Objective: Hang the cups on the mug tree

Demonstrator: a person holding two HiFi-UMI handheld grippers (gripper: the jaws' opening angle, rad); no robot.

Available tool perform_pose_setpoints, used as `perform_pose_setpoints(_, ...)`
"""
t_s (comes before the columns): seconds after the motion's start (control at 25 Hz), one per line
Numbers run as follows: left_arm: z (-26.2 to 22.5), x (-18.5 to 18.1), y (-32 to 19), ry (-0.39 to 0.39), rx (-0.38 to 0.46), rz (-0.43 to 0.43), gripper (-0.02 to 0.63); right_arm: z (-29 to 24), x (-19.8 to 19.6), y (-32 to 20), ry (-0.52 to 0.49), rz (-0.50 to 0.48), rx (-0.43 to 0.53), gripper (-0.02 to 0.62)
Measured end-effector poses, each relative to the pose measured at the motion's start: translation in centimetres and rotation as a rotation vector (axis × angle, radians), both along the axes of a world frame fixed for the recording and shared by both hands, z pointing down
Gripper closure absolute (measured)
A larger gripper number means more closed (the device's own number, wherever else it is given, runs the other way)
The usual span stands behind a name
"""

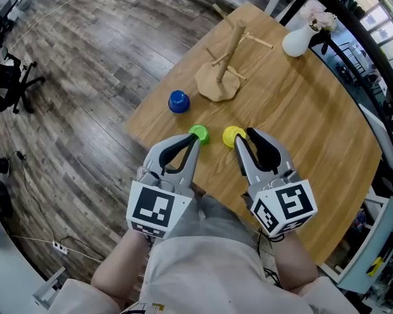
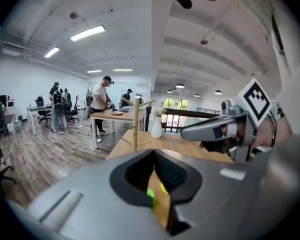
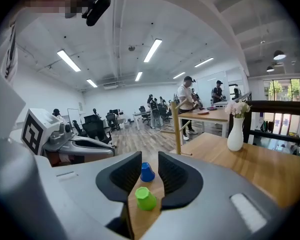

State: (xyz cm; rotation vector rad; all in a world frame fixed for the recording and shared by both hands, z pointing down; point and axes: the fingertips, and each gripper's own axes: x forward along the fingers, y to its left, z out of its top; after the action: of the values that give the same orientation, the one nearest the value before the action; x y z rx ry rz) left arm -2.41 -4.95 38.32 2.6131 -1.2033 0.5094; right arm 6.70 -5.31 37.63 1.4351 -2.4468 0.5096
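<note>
While above the table edge (image 1: pixel 139 136), left fingers (image 1: pixel 188 154) pressed together, right fingers (image 1: pixel 243 161) spread

- Head view looks steeply down on the table (image 1: pixel 314 129) from above, near its front edge.
- Both gripper views look forward, low over the table, sharing the mug tree (image 2: pixel 135 124) and vase (image 2: pixel 156 126).

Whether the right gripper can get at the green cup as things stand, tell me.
Probably yes: the green cup sits on the table straight ahead of the right gripper, framed by its parted, empty jaws, with nothing between.
</note>
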Motion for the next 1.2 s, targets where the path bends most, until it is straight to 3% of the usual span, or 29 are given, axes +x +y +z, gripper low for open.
perform_pose_setpoints(0.36,6.9,2.9,-0.5,-0.04,-0.091,0.046,0.604,7.6,3.0,-0.7,0.028,0.033,-0.099,0.444)
perform_pose_setpoints(0.72,13.9,5.1,-0.3,-0.059,-0.148,0.108,0.604,16.3,3.5,-0.7,0.092,0.038,-0.18,0.395)
perform_pose_setpoints(1.2,17.2,6.3,-0.4,-0.053,-0.169,0.137,0.604,22.6,4.0,-1.4,0.177,0.032,-0.233,0.357)
